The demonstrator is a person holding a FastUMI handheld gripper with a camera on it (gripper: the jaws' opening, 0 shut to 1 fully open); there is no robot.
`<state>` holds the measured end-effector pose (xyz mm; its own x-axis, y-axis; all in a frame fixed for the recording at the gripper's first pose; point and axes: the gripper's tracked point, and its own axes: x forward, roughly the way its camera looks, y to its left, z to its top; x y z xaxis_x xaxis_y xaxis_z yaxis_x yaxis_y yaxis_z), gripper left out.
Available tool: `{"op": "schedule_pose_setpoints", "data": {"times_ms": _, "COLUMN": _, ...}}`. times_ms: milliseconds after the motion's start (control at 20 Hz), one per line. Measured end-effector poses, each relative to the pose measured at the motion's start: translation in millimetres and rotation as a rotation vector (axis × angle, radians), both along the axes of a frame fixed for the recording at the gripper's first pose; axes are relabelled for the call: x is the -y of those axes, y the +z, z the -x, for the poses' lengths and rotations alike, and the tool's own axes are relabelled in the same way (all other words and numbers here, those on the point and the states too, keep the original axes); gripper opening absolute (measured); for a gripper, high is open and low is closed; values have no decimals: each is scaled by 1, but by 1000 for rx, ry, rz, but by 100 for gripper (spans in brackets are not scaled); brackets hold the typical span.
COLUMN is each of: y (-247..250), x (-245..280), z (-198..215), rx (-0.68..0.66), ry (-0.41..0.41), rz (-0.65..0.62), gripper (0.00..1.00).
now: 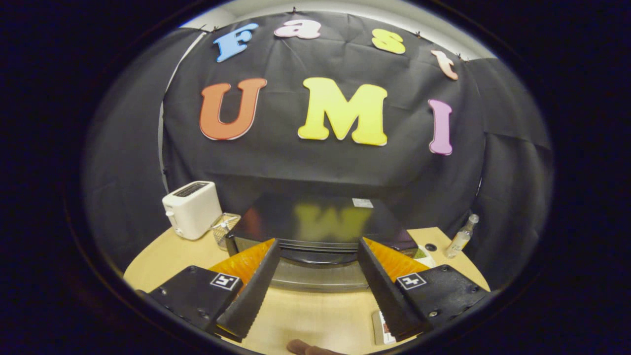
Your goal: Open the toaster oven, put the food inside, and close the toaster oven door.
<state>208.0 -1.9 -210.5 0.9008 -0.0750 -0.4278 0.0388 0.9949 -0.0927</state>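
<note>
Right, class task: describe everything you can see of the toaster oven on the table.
The toaster oven is a black box with a glossy flat top that mirrors the wall behind and carries a small pale sticker near its back corner. It stands upright on the wooden table, right of a white toaster. Its door looks closed. The tool is open, fingers spread before its front, apparently not touching.

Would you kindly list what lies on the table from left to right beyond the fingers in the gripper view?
White toaster → small clear container → black toaster oven straight ahead of the open gripper → clear bottle.
</note>
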Motion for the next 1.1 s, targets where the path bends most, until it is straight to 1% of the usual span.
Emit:
{"op": "schedule_pose_setpoints", "data": {"times_ms": 50, "y": -9, "x": -2, "z": -12, "rx": -21, "ry": 15, "rz": -7, "gripper": 100}}
{"op": "schedule_pose_setpoints", "data": {"times_ms": 150, "y": -20, "x": 1, "z": -28, "rx": -34, "ry": 10, "rz": -3, "gripper": 100}}
{"op": "schedule_pose_setpoints", "data": {"times_ms": 300, "y": -36, "x": 0, "z": -35, "rx": -85, "ry": 28, "rz": -11, "gripper": 100}}
{"op": "schedule_pose_setpoints", "data": {"times_ms": 350, "y": -37, "x": -2, "z": -41, "rx": -75, "ry": 22, "rz": -34, "gripper": 100}}
{"op": "schedule_pose_setpoints", "data": {"times_ms": 500, "y": -40, "x": -2, "z": -37, "rx": -125, "ry": 30, "rz": -104, "gripper": 100}}
{"op": "schedule_pose_setpoints", "data": {"times_ms": 550, "y": -39, "x": -1, "z": -41, "rx": -120, "ry": 26, "rz": -111, "gripper": 100}}
{"op": "schedule_pose_setpoints", "data": {"times_ms": 650, "y": -40, "x": 1, "z": -43, "rx": -136, "ry": 22, "rz": -83, "gripper": 100}}
{"op": "schedule_pose_setpoints", "data": {"times_ms": 800, "y": -42, "x": 0, "z": -39, "rx": -124, "ry": 19, "rz": -104, "gripper": 100}}
{"op": "schedule_pose_setpoints", "data": {"times_ms": 900, "y": -42, "x": 0, "z": -35, "rx": -113, "ry": 27, "rz": -94, "gripper": 100}}
{"op": "schedule_pose_setpoints", "data": {"times_ms": 1100, "y": -44, "x": -1, "z": -10, "rx": -115, "ry": 22, "rz": -93, "gripper": 100}}
